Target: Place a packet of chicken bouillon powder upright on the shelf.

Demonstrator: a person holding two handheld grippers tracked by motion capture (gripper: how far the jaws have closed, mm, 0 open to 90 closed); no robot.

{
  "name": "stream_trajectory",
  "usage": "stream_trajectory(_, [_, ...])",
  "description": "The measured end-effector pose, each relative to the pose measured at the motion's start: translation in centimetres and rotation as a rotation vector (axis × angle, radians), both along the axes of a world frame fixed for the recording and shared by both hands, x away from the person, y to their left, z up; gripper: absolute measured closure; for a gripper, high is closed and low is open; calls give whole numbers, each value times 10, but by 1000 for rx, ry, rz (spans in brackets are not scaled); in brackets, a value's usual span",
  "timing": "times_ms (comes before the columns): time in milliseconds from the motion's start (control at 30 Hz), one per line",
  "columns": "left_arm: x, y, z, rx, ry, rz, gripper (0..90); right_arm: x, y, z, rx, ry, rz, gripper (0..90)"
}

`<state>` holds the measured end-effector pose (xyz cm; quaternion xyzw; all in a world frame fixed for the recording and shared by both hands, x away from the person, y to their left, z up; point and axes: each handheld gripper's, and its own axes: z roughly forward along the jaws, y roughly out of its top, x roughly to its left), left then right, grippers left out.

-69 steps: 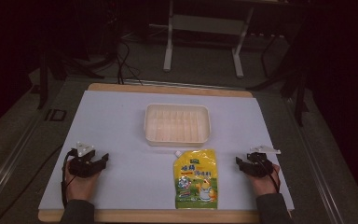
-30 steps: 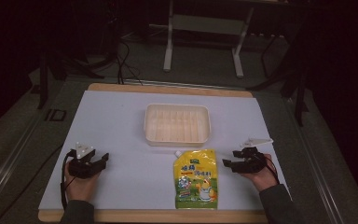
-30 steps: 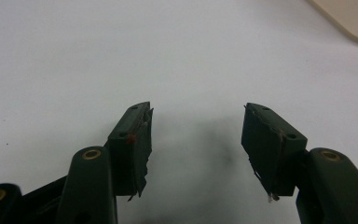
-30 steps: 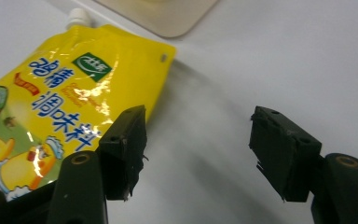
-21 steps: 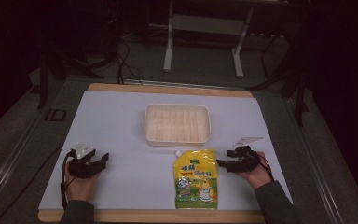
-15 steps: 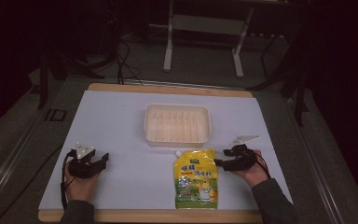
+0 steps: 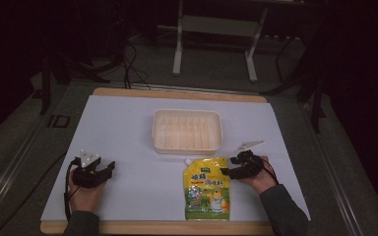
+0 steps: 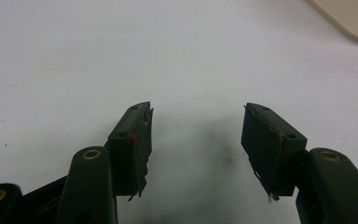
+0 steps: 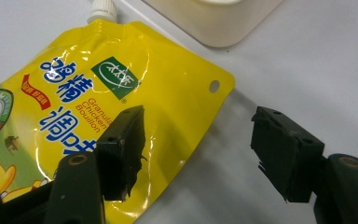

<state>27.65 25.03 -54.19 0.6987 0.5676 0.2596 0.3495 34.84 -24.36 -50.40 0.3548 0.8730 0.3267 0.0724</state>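
Note:
A yellow spouted pouch (image 7: 206, 189) (image 9: 116, 88) lies flat on the white mat near the front edge, its white cap (image 9: 102, 10) toward the tray. My right gripper (image 7: 230, 170) (image 9: 198, 140) is open at the pouch's right edge; one jaw hangs over the yellow film, the other over bare mat. A cream plastic tray (image 7: 187, 130) (image 9: 214, 18) stands empty just behind the pouch. My left gripper (image 7: 107, 169) (image 8: 196, 140) rests open at the front left, with bare mat between its jaws.
The white mat (image 7: 128, 123) covers a wooden table (image 7: 177, 93). A corner of the tray (image 8: 345, 18) shows at the upper right of the left gripper view. Dark floor, cables and a metal stand (image 7: 216, 29) lie beyond the far edge.
My right gripper has slid left from the table's right side to the pouch's right edge. The left gripper, pouch and tray have stayed put.

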Motion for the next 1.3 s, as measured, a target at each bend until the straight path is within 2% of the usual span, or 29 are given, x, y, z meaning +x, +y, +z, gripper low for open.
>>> stream_trajectory(733, [0, 0, 0, 5, 2, -4, 423, 8, 13, -12, 12, 44, 26, 333])
stream_trajectory(933, [0, 0, 0, 4, 2, -5, 421, 11, 15, -13, 35, 62, 31, 333])
stream_trajectory(1300, [0, -1, 0, 7, 1, -5, 421, 9, 21, -16, 46, 86, 67, 341])
